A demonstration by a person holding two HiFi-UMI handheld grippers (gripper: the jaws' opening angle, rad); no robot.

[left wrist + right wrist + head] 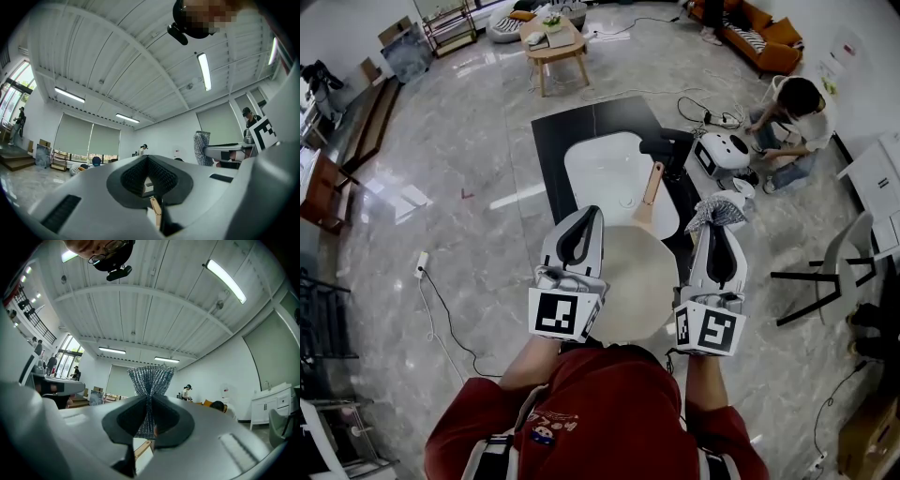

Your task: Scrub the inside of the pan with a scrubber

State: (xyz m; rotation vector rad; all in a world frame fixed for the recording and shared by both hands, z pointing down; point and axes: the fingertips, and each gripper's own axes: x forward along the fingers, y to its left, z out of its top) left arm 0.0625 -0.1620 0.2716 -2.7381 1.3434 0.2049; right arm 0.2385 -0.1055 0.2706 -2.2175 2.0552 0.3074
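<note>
Just past the person's red top [609, 412], the left tongs [591, 214] are pressed together with nothing seen between them, at the left rim of the pale pan [642, 281] over the bench's [567, 141] near edge. The right tongs [713, 230] pinch the silver scrubber [718, 210] beside the right rim, outside the pan, so scrubbing seems all to do

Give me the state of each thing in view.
Left gripper: jaws together, no grip on anything clearly shown.
Right gripper: shut on the scrubber.
Scrubber: pinched at its middle, fanned out past the jaws.
Pan: between the grippers, handle pointing away, scrubber not on it.
</note>
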